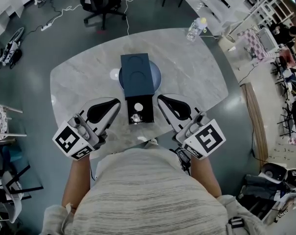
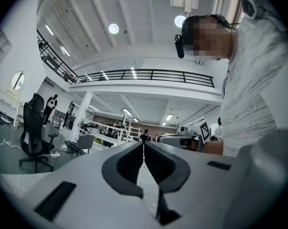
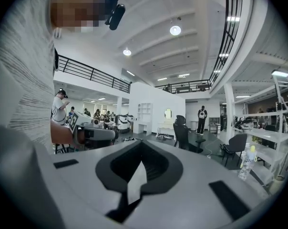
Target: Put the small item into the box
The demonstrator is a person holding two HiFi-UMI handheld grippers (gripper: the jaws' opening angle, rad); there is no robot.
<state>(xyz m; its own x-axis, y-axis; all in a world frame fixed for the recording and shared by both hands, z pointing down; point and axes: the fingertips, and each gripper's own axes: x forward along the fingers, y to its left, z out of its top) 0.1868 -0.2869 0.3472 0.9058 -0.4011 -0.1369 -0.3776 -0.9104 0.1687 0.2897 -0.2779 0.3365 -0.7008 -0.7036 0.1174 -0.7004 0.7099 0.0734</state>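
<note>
A dark blue box (image 1: 144, 102) stands open on the marble table (image 1: 197, 77), in front of the person. A small shiny item (image 1: 136, 117) lies inside it. The box's lid (image 1: 136, 75) is folded back over a round bluish disc (image 1: 157, 78). My left gripper (image 1: 118, 102) rests on the table just left of the box, shut and empty. On the box's right side, apart from it, my right gripper (image 1: 160, 98) lies shut and empty. In the left gripper view, the left gripper (image 2: 144, 143) has its jaws closed together. The right gripper (image 3: 140, 142) is the same in its own view. Neither gripper view shows the box.
A clear plastic bottle (image 1: 196, 29) stands at the table's far right edge, also in the right gripper view as the bottle (image 3: 247, 162). Office chairs (image 1: 105, 1) stand beyond the table. The person's torso is close against the near edge.
</note>
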